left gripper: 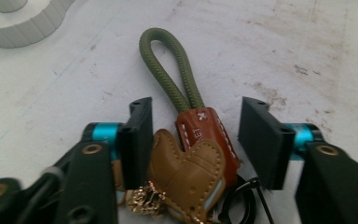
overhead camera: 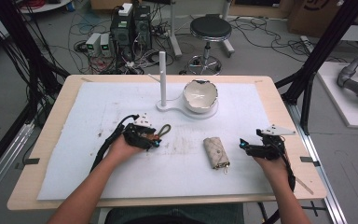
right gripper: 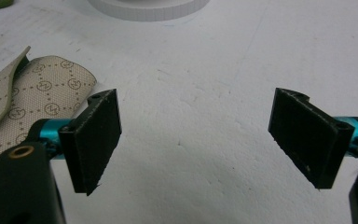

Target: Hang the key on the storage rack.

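A keychain [overhead camera: 164, 131] [left gripper: 200, 140] with an olive-green rope loop, a brown leather tag and a tan leather piece lies on the white mat [overhead camera: 93, 112]. My left gripper [overhead camera: 154, 141] [left gripper: 198, 112] straddles its leather end. The left pad rests against the tan piece, while a gap separates the right pad from the brown tag. A beige patterned key pouch [overhead camera: 216, 151] [right gripper: 37, 93] lies right of centre. To the pouch's right my right gripper [overhead camera: 242, 143] [right gripper: 196, 116] rests on the mat, open, with bare mat between its pads.
A white stand with an upright post [overhead camera: 162, 77] and a cracked white bowl [overhead camera: 200, 94] sits at the mat's far middle. Its ribbed base [left gripper: 18, 28] [right gripper: 149, 7] shows ahead of each gripper. Beyond the table stand a stool [overhead camera: 210, 29] and computers with cables.
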`<state>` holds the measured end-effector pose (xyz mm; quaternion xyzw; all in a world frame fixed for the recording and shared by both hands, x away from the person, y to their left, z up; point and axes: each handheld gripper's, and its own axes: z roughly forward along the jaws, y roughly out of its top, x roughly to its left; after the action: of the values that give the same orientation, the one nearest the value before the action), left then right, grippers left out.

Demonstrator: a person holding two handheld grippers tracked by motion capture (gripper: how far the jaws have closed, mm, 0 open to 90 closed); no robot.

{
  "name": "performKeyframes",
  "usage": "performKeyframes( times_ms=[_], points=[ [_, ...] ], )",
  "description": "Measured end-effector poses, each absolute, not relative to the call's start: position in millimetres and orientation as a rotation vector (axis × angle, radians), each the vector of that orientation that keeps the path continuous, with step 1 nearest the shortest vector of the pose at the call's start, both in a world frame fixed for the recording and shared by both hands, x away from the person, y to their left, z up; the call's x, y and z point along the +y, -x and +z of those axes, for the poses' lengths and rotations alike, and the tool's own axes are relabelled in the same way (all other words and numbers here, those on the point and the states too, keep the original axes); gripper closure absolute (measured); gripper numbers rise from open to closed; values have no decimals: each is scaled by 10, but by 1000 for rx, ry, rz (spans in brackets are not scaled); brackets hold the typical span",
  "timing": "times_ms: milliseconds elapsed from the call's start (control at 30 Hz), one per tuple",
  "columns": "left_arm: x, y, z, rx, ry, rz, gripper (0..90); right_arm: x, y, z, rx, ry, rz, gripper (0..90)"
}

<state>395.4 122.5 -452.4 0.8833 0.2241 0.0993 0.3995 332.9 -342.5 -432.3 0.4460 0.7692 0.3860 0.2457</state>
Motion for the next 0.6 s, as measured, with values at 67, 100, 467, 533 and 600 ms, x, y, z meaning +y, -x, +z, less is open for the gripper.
performKeyframes(
  times_ms=[67,100,467,533,600],
  points=[
    [1230,-3946,-4522,555,-2237,250,529,-3428,-3329,-4325,2099,-1219,1053,173],
    [1228,-3941,-4521,550,-2239,250,546,-3428,-3330,-4325,2099,-1220,1051,173],
    [1218,-3904,-4506,501,-2248,235,723,-3408,-3335,-4324,2100,-1224,1053,173],
    [1224,-3900,-4490,496,-2258,255,729,-3407,-3338,-4324,2101,-1223,1054,173],
    [1235,-3894,-4481,506,-2242,258,732,-3409,-3344,-4325,2102,-1220,1052,173]
  ],
)
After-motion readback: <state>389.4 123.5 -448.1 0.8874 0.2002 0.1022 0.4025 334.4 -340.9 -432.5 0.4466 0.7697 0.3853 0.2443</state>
